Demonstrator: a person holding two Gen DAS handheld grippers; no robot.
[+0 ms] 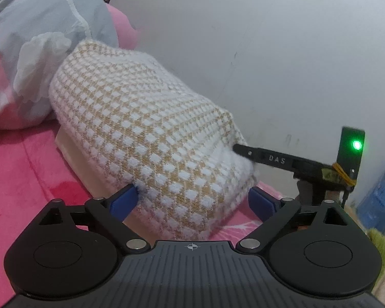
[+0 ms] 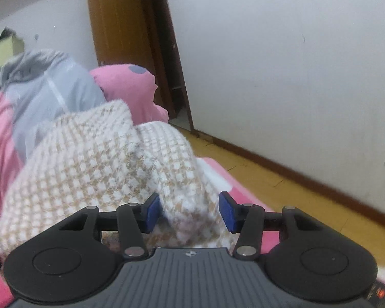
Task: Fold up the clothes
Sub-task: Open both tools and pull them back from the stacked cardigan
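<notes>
Pink bedspread (image 1: 25, 169) against a pale wall (image 1: 269, 51); wooden door (image 2: 120, 30) behind. Folded beige-and-white checked knit (image 1: 146, 128) on the bedspread, beside a grey garment (image 1: 51, 20) and pink pillow (image 2: 125, 87). Left gripper (image 1: 192, 200) spread wide, knit corner between the blue pads (image 1: 123, 202), not pinched. Right gripper (image 2: 190, 213) parted, knit fold in the gap, right pad clear of cloth.

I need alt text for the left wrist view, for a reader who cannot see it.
The left gripper is open around the near end of a folded white and tan checked sweater on a pink bedsheet. The right gripper's finger reaches its far right corner.
</notes>
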